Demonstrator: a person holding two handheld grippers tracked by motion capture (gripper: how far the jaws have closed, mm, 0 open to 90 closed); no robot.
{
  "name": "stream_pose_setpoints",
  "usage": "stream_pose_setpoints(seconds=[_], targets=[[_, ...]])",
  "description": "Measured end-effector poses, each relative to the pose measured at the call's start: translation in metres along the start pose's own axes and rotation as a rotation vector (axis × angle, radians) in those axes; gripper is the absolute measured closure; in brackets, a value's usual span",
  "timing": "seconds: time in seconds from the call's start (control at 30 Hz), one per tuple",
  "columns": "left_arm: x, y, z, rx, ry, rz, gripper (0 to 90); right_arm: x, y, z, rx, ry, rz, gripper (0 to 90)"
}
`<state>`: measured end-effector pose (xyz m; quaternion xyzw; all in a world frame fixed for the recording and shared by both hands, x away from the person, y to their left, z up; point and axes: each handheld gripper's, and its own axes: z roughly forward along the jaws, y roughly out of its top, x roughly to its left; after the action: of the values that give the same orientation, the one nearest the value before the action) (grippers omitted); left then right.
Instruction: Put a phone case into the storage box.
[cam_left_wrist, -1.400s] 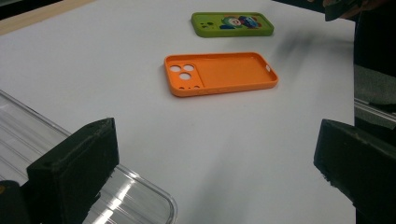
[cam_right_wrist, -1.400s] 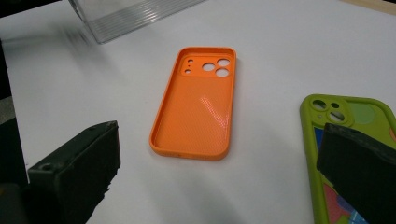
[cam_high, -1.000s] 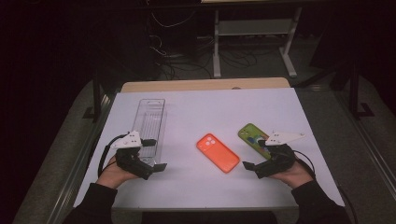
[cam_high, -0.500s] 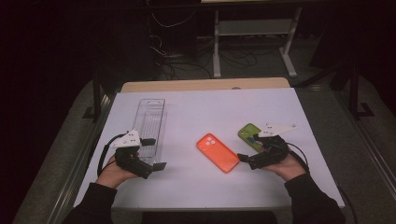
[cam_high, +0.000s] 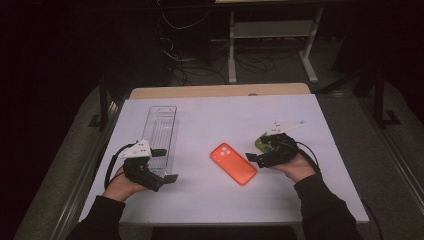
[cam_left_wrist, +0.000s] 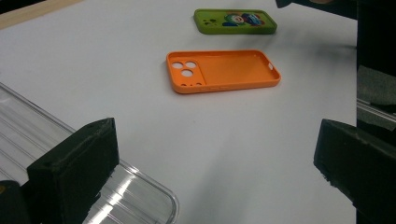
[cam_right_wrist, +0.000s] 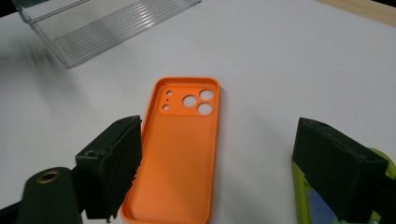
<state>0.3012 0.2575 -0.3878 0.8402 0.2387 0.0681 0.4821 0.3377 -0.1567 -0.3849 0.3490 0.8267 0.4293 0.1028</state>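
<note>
Two phone cases lie ahead: orange case (cam_right_wrist: 180, 149) flat mid-table, green case (cam_left_wrist: 235, 21) right of it. My right claw (cam_high: 260, 156) gapes over both, jaws just narrowing, nothing gripped; left claw (cam_high: 162, 167) open by the clear tray (cam_high: 162, 127).

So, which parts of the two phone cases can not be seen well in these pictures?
- Green case, high view: mostly covered by the right gripper.
- Green case, right gripper view: cut off by the bottom edge and hidden behind one jaw.
- Orange case, right gripper view: near end cut off by the bottom edge.
</note>
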Motion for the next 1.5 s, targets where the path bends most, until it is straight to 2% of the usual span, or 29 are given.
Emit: stream_pose_setpoints(seconds=[0.2,0.4,0.43,0.5,0.53,0.7,0.77,0.9,1.0,1.07,1.17,1.5], targets=[[0.001,0.0,0.0,-0.005,0.003,-0.006,0.0,0.001,0.014,0.015,0.013,0.012,0.005,24.1],[0.002,0.001,-0.001,-0.012,0.006,-0.01,0.0,-0.001,0.021,0.023,0.035,0.018,0.023,33.7],[0.002,0.0,-0.001,-0.004,0.007,-0.008,0.0,-0.002,0.023,0.026,0.046,0.019,0.024,39.9],[0.002,0.001,-0.001,-0.002,0.008,-0.007,0.0,-0.003,0.024,0.028,0.052,0.016,0.021,42.3],[0.001,0.0,0.0,-0.023,0.006,-0.025,0.0,-0.004,0.026,0.031,0.063,0.017,0.02,49.0],[0.002,0.0,0.0,-0.028,0.008,-0.028,0.0,-0.009,0.032,0.043,0.095,0.006,0.023,65.7],[0.003,0.0,-0.001,-0.027,0.009,-0.014,0.0,-0.011,0.034,0.049,0.116,0.004,0.015,72.3],[0.003,0.0,0.0,-0.027,0.007,-0.014,0.0,-0.013,0.04,0.062,0.15,0.008,0.01,85.0],[0.003,0.001,-0.001,-0.027,0.008,-0.011,0.0,-0.014,0.042,0.07,0.165,0.015,0.007,88.0],[0.003,0.001,-0.001,-0.028,0.008,-0.014,0.0,-0.015,0.045,0.081,0.192,0.021,0.006,88.2],[0.003,0.001,-0.001,-0.027,0.006,-0.008,0.0,-0.014,0.048,0.089,0.203,0.029,0.005,88.3],[0.003,0.001,0.0,-0.029,0.0,-0.009,0.0,-0.018,0.05,0.113,0.255,0.012,-0.012,88.3]])
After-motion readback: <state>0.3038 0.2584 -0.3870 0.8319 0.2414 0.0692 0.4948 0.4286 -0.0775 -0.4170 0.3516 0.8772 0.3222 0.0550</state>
